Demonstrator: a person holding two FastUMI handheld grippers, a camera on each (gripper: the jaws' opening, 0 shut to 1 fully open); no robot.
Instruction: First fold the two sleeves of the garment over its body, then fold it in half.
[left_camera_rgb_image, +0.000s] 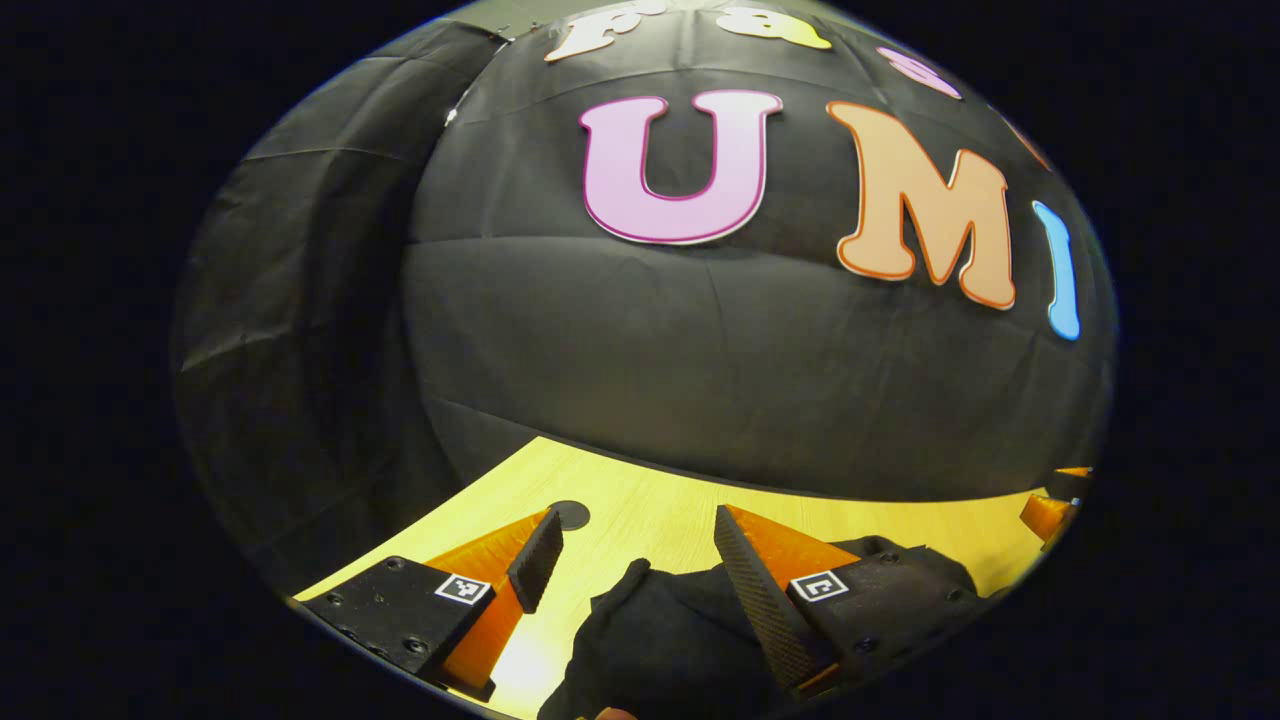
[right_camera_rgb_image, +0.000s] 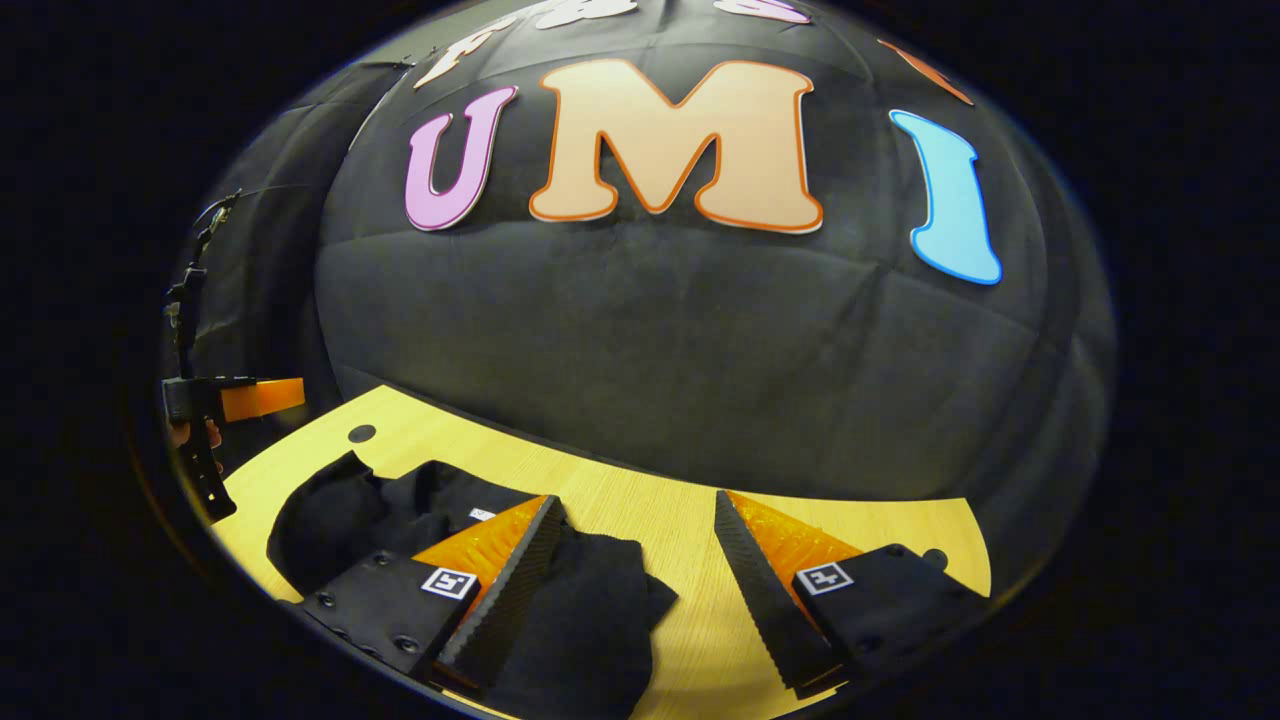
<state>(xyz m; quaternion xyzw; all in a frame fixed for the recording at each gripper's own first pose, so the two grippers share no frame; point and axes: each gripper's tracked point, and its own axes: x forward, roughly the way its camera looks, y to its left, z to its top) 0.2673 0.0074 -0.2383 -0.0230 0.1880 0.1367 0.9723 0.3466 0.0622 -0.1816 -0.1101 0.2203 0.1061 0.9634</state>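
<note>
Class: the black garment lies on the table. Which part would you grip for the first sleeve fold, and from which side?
Probably the sleeve end at the garment's far left, where it lies flat on bare table. Come from above and outside with the open left tongs, then carry it inward.

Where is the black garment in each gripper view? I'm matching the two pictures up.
Left gripper view: the black garment lies at bottom centre, between and under the left gripper fingers.
Right gripper view: it lies at lower left, running under the right gripper.
Shared landmark: the wooden table.
</note>
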